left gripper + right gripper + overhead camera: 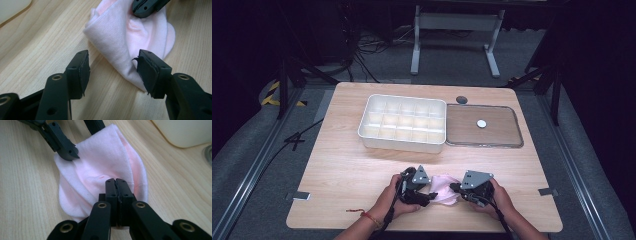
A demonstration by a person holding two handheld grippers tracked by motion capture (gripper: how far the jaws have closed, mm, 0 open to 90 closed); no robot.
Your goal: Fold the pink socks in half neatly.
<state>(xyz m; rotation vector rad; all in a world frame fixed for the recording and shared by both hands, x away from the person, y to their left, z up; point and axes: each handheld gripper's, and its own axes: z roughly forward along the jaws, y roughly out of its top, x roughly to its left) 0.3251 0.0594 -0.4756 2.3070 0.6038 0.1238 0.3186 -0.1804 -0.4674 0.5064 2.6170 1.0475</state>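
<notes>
Lying near the front edge of the bench, the folded pink cloth sits between both grippers. The right gripper has its jaws pressed together on the cloth's near fold, while the left gripper stands spread, one jaw on bare wood, the other at the cloth's edge. Bare bench stretches toward the white compartment tray and clear lid. The cloth's underside is hidden.

Left tongs agape (right tongs clamped)
</notes>
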